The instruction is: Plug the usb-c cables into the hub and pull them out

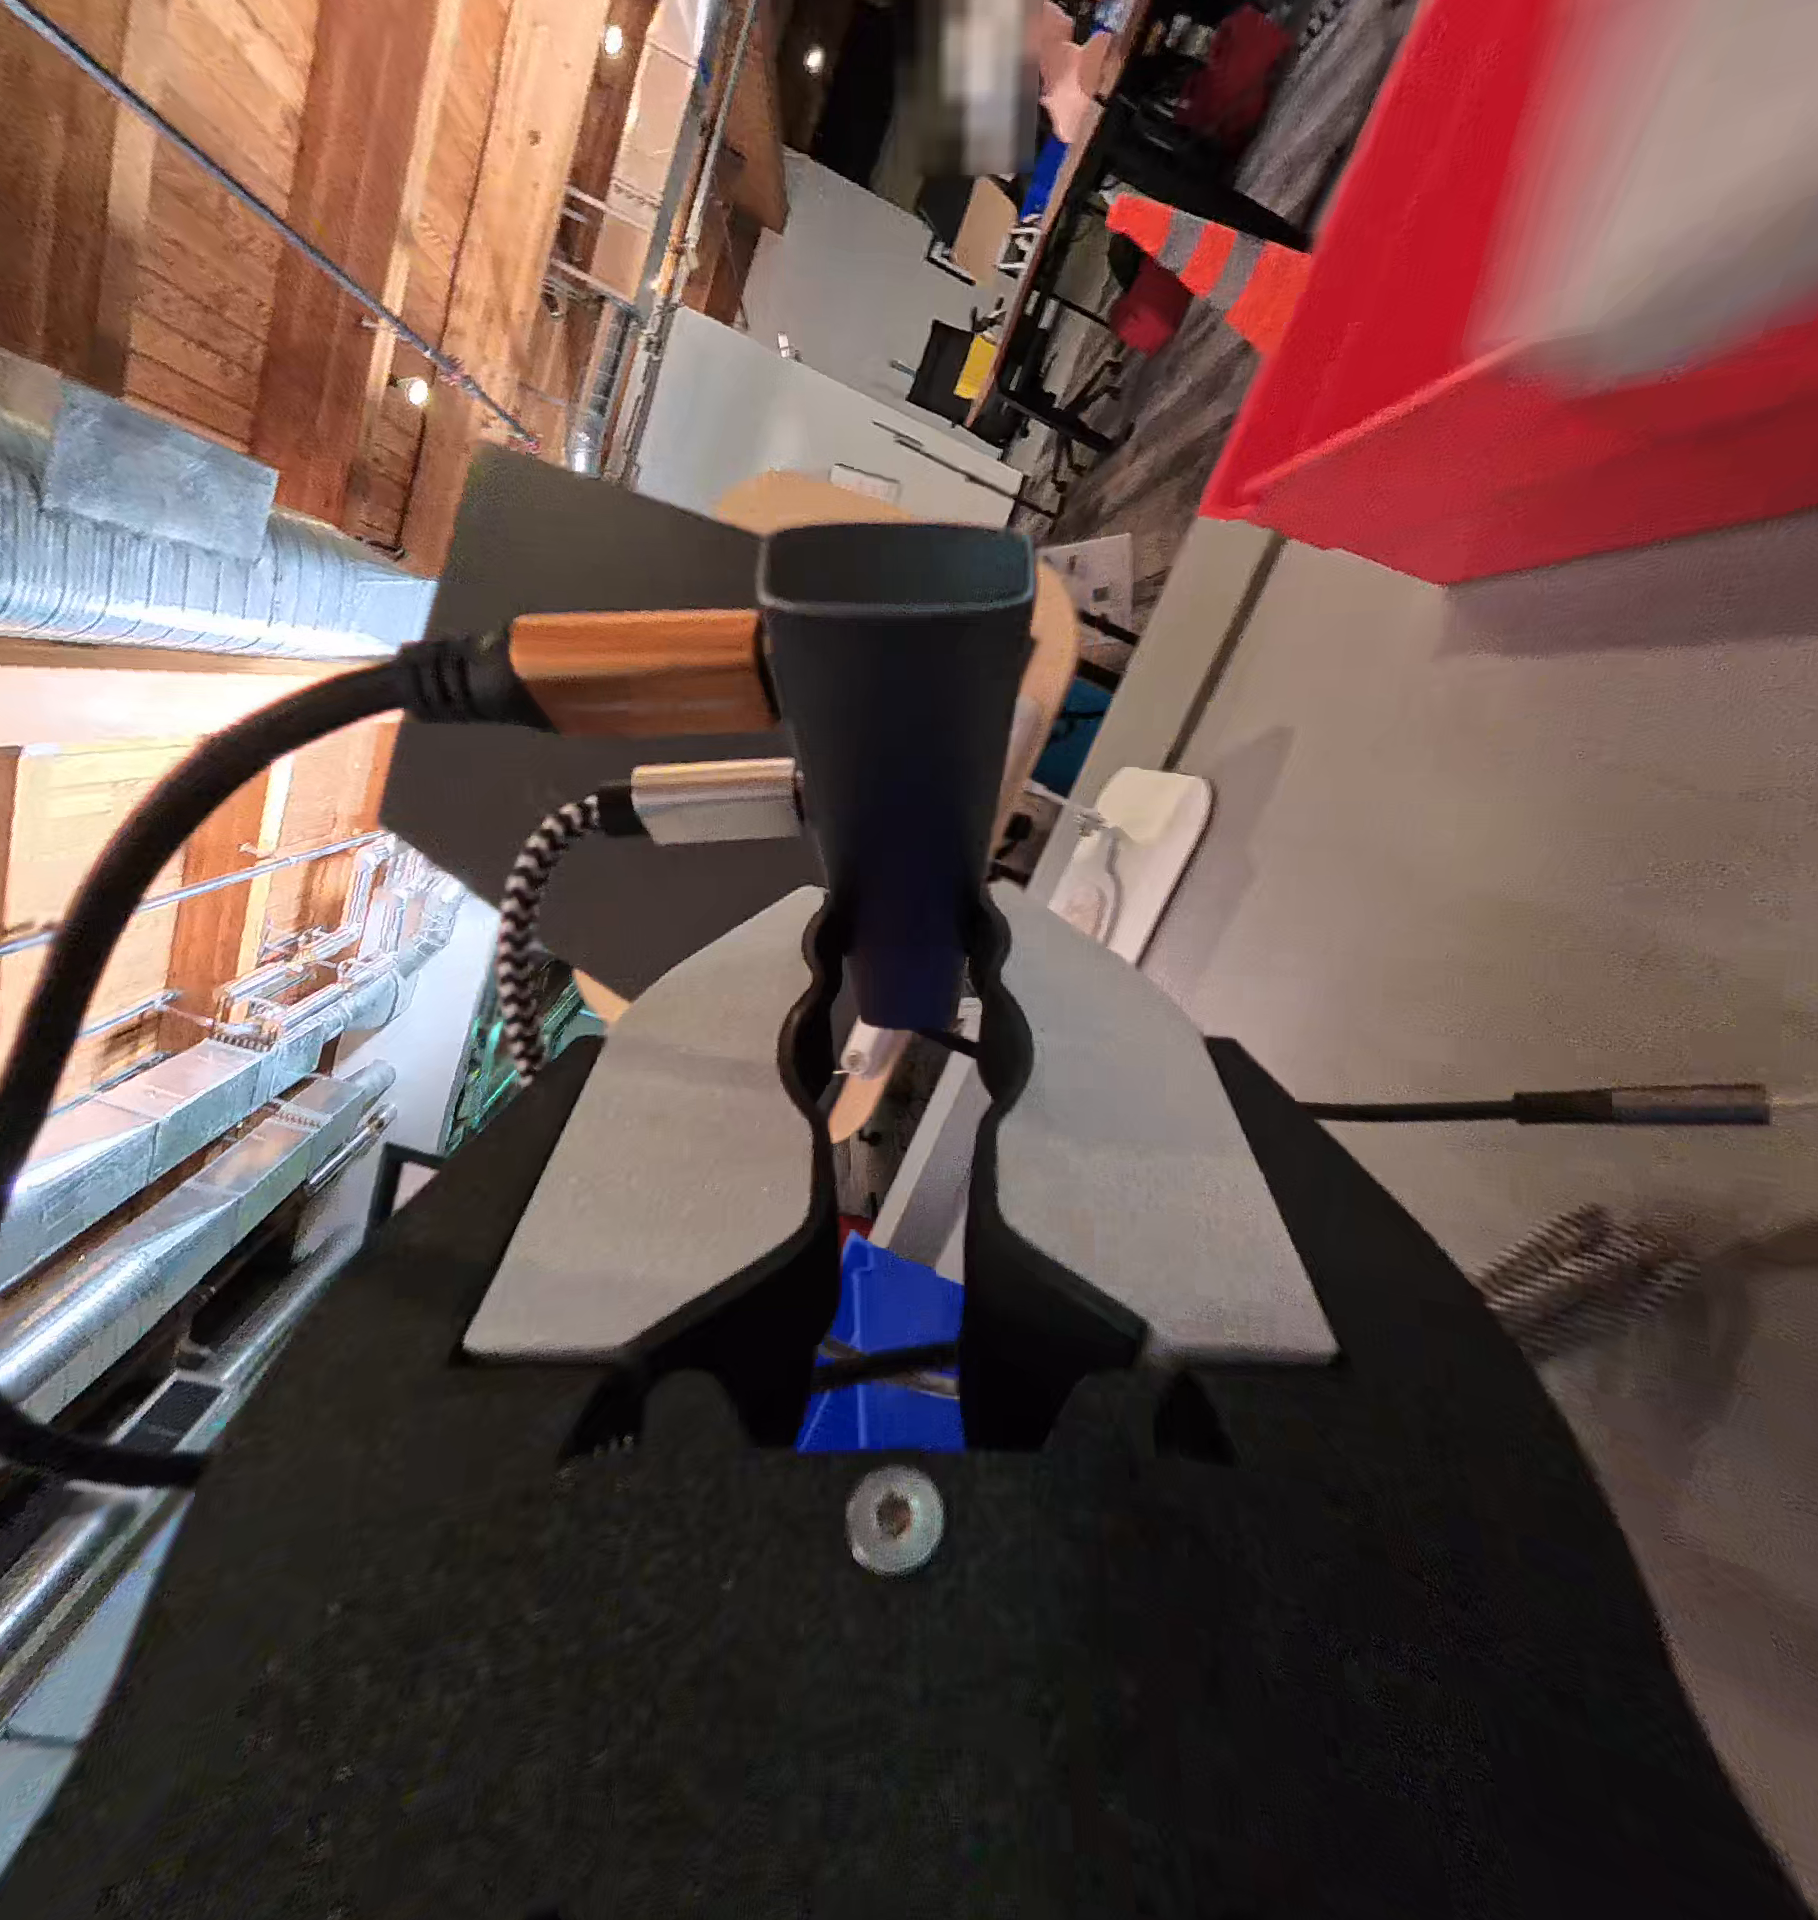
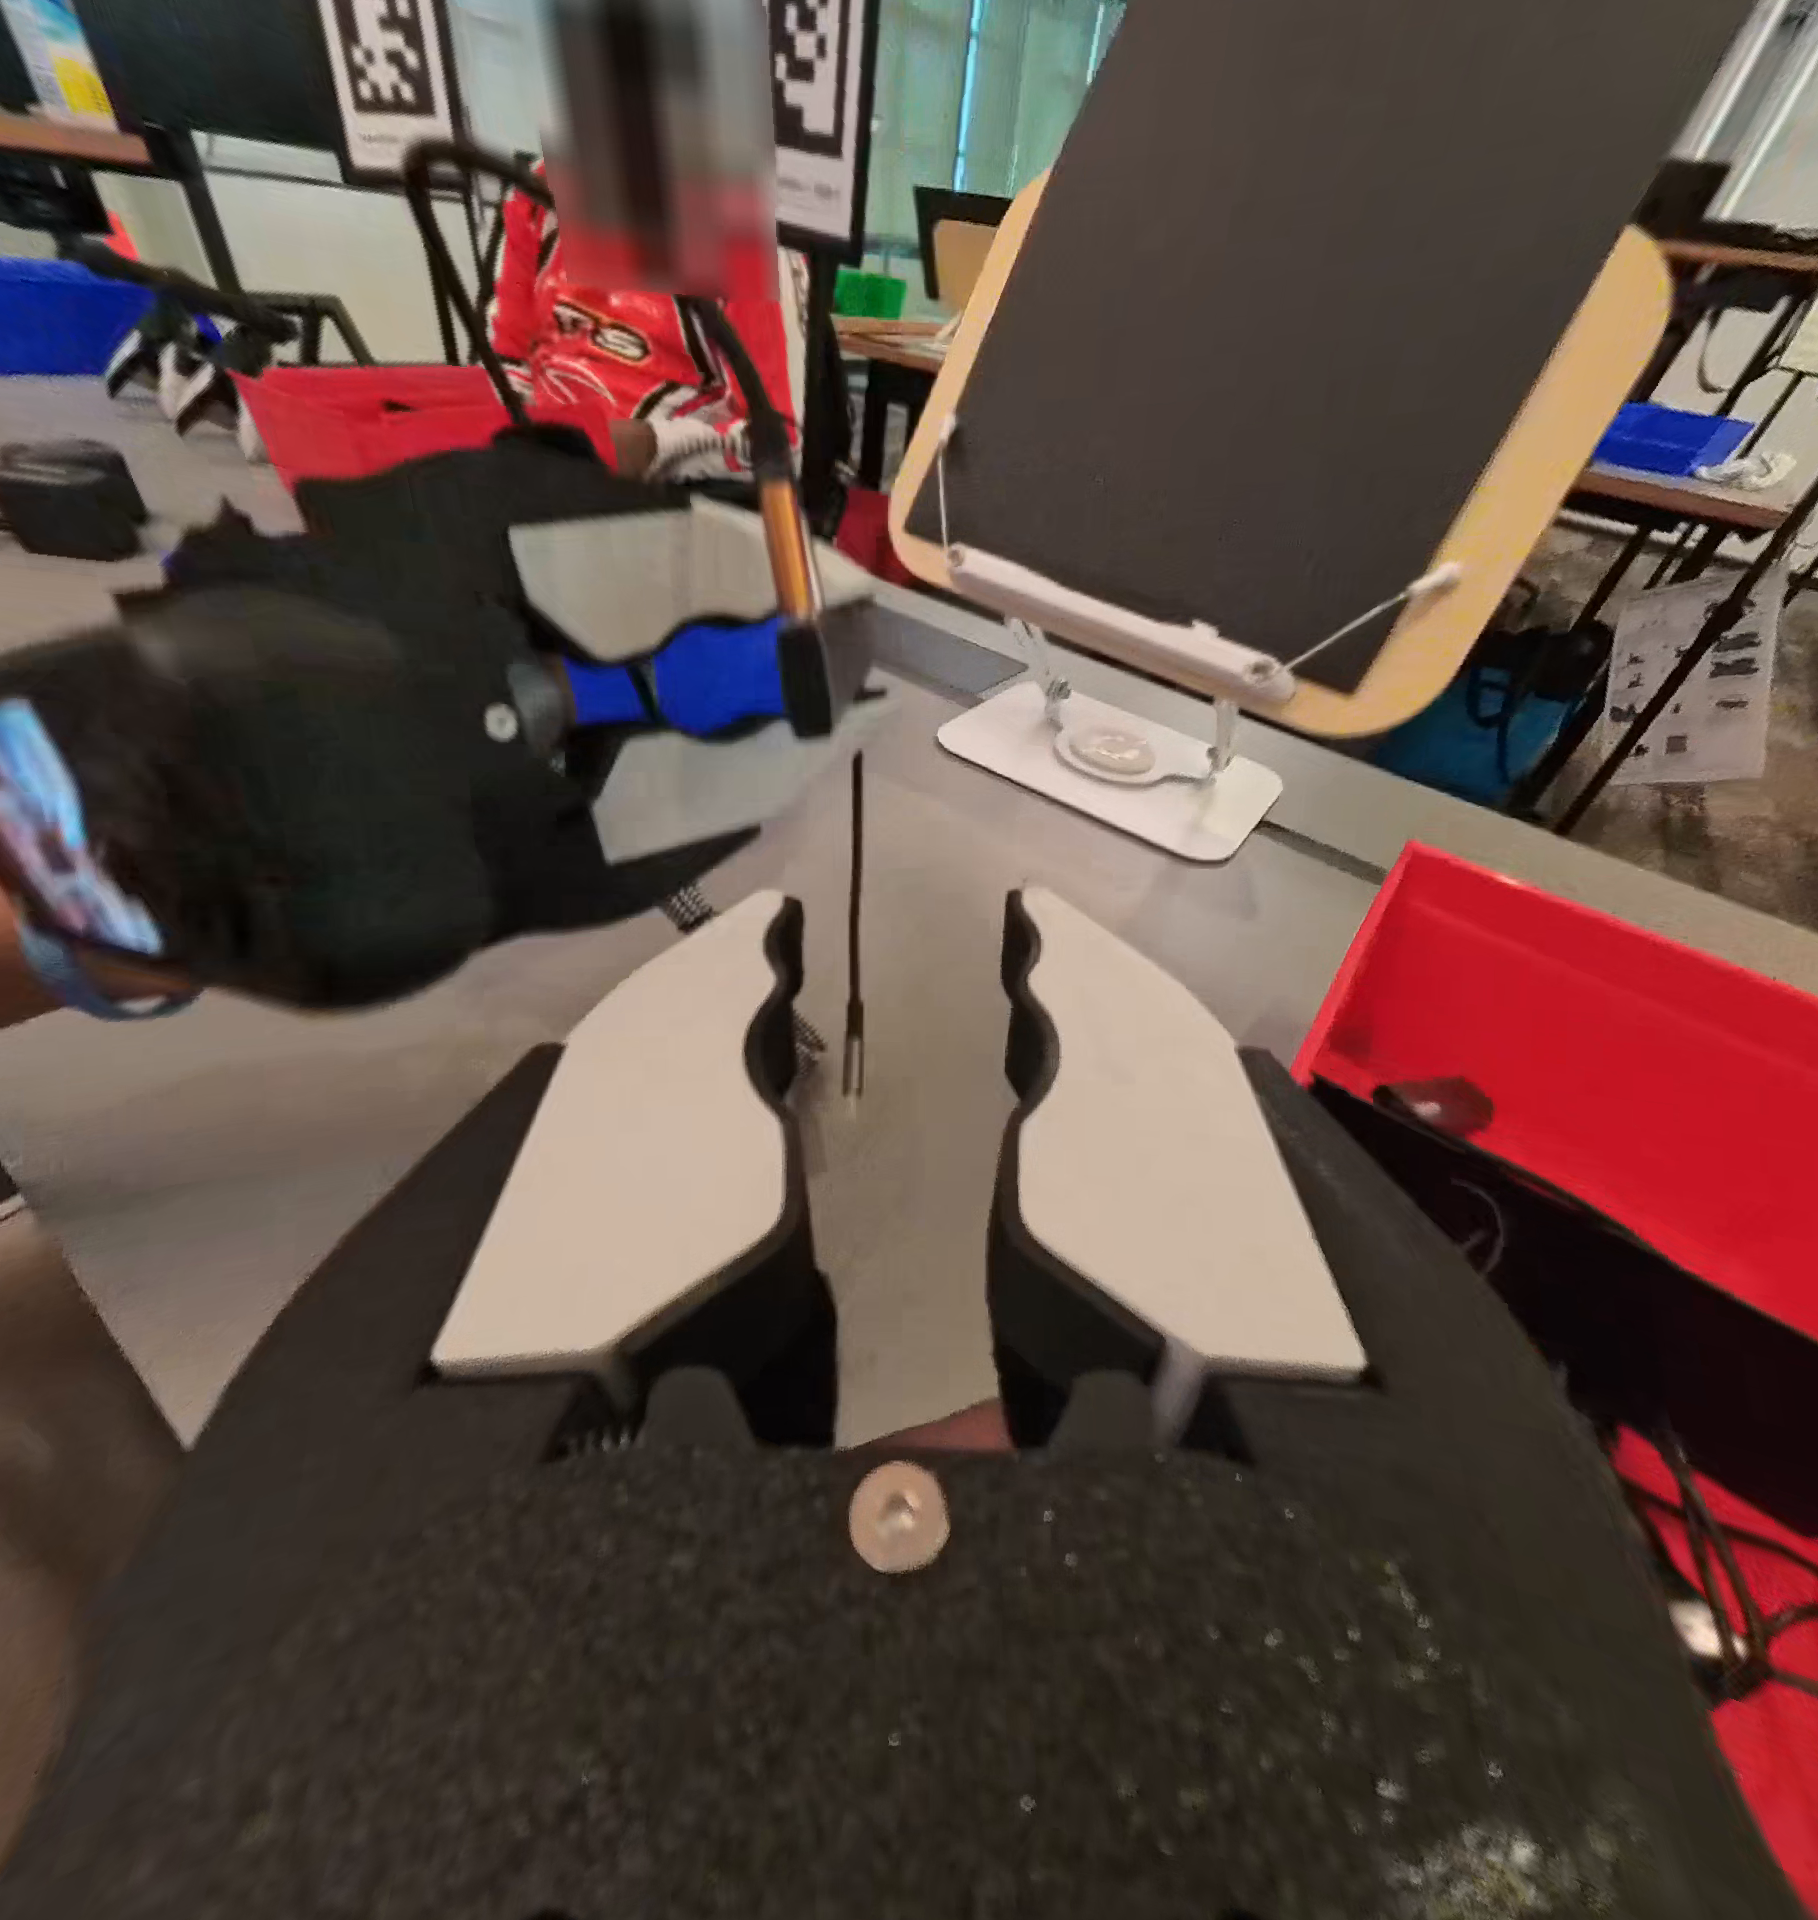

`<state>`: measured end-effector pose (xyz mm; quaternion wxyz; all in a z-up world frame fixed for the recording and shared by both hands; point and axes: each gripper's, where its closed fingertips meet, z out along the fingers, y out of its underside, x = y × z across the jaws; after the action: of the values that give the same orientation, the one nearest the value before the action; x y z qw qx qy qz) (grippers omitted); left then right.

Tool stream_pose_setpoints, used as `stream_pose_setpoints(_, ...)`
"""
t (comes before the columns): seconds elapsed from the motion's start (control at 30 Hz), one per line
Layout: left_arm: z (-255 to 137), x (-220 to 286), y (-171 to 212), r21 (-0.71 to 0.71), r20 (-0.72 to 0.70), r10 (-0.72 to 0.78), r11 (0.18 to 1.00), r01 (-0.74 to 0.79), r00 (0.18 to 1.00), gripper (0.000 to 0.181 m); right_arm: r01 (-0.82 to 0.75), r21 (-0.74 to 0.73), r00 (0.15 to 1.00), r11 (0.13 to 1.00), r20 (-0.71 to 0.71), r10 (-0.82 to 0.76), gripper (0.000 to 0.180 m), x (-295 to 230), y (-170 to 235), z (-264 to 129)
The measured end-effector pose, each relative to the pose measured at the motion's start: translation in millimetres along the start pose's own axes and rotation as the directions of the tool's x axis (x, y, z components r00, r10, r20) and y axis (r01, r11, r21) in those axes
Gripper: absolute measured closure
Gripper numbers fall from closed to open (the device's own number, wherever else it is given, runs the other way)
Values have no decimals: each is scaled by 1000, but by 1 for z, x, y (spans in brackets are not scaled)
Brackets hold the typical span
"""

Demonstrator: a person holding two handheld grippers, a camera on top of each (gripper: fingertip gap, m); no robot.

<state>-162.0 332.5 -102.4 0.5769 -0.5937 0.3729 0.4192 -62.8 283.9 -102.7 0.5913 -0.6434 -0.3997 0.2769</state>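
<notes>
Left gripper (image 1: 905, 997) clamps the dark USB-C hub (image 1: 900, 748) mid-frame in the left wrist view; right gripper (image 2: 900, 997) gapes wide and empty.

In the left wrist view two plugs sit in the hub's left side: a wood-finished plug (image 1: 640, 670) on a thick black cable above, a silver plug (image 1: 723, 798) on a black-and-white braided cable below; a third, loose USB-C cable (image 1: 1632, 1107) lies on the grey table (image 1: 1507, 935) at right of frame; in the right wrist view that cable's end (image 2: 853, 1055) lies just ahead, between the parted fingers; the step looks like fetching the last cable; next, close on its plug housing, lift, and line it up with a free port.
</notes>
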Motion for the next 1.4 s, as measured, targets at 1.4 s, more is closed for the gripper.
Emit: stream_pose_setpoints(1.4, -40, 44, 39, -59, -61, 98, 993, -101, 993, 169, 304, -41, 945, 952, 137, -296, 170, -40, 33, 95)
